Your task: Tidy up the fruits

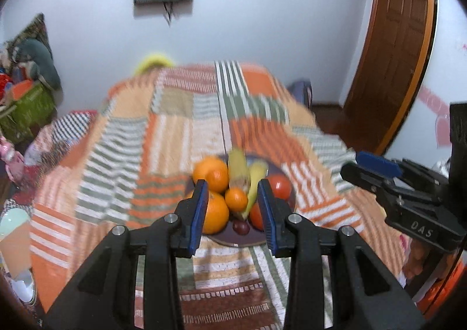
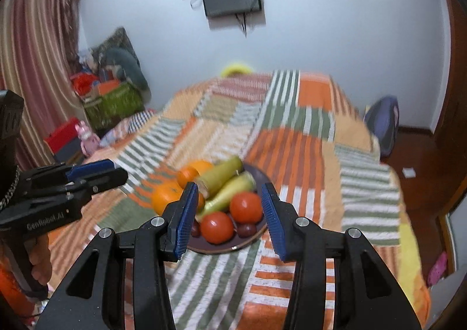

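Observation:
A dark plate (image 1: 230,241) (image 2: 221,248) on the striped bedspread holds oranges (image 1: 214,213) (image 2: 165,198), two bananas (image 1: 238,169) (image 2: 221,174), two tomatoes (image 1: 280,185) (image 2: 246,207) and dark plums (image 1: 240,226) (image 2: 246,229). My left gripper (image 1: 233,204) is open and empty, hovering just before the plate; it also shows in the right wrist view (image 2: 96,171). My right gripper (image 2: 229,209) is open and empty above the plate's near side; it also shows in the left wrist view (image 1: 362,166).
The patchwork bedspread (image 1: 181,131) (image 2: 306,155) covers the bed. A yellow thing (image 1: 154,63) (image 2: 236,69) lies at its far end. Bags and clutter (image 2: 113,96) stand at the left, a wooden door (image 1: 391,61) at the right.

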Demonstrator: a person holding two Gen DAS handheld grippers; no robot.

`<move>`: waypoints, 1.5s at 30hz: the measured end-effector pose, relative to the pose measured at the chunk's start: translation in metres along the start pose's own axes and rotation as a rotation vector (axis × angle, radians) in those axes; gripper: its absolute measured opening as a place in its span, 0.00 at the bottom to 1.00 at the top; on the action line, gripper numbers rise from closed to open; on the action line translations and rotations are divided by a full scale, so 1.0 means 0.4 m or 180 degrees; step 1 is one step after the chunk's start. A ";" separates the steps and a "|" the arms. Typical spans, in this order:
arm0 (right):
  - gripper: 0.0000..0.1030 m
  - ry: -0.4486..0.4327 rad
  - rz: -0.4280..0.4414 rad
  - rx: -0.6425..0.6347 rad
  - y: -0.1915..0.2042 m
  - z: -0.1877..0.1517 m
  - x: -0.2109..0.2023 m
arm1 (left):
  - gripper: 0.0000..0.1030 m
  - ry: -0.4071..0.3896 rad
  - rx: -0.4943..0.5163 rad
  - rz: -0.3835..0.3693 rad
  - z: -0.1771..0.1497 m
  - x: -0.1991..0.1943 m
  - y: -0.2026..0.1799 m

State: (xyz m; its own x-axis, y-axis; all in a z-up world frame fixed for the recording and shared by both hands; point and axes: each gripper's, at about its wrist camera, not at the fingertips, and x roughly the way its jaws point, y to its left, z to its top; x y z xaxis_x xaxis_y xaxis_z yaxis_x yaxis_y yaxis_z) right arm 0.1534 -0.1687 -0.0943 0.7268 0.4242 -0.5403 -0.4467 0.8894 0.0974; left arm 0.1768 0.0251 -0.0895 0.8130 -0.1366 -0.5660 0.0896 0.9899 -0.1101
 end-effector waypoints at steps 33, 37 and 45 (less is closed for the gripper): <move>1.00 -0.1448 -0.0395 -0.0128 0.162 0.029 -0.381 | 0.90 -0.1523 0.0078 0.0362 -0.017 -0.524 -0.104; 1.00 -0.1461 -0.0399 -0.0129 0.163 0.027 -0.386 | 0.94 -0.1529 0.0075 0.0373 -0.021 -0.524 -0.100; 1.00 -0.1431 -0.0425 -0.0131 0.167 0.010 -0.380 | 1.00 -0.1534 0.0096 0.0398 -0.034 -0.521 -0.113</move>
State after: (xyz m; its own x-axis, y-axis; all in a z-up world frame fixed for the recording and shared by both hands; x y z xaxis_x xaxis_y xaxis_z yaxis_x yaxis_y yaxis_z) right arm 0.0152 -0.1732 -0.0026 0.9291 0.3464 -0.1293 -0.3476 0.9375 0.0136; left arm -0.0045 0.0084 0.0224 0.9914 0.0096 -0.1305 -0.0147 0.9992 -0.0377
